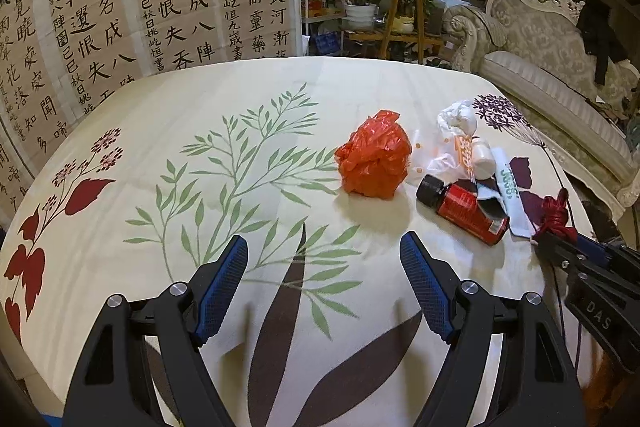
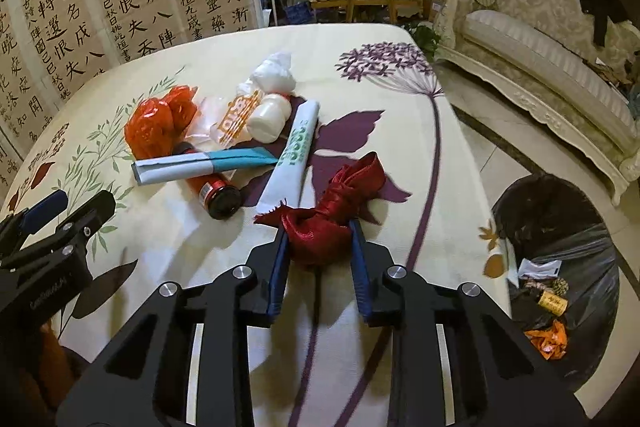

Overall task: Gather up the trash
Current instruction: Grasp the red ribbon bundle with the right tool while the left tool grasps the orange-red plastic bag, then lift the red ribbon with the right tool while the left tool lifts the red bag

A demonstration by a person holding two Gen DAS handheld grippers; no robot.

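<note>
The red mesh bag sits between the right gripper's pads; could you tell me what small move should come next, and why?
Probably lift it and carry it right to the black-lined bin. The right gripper is shut on the red mesh bag, and the bin beside the table already holds trash.

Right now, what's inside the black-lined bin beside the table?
In the bin, the right wrist view shows an orange wrapper, a yellow-labelled piece and white paper on the liner. Anything beneath those is covered, and the far side is too dark to tell.

Red bottle (image 2: 212, 189) half hidden under folded paper (image 2: 200, 165), bin bag (image 2: 568, 267) contents indistinct
</note>
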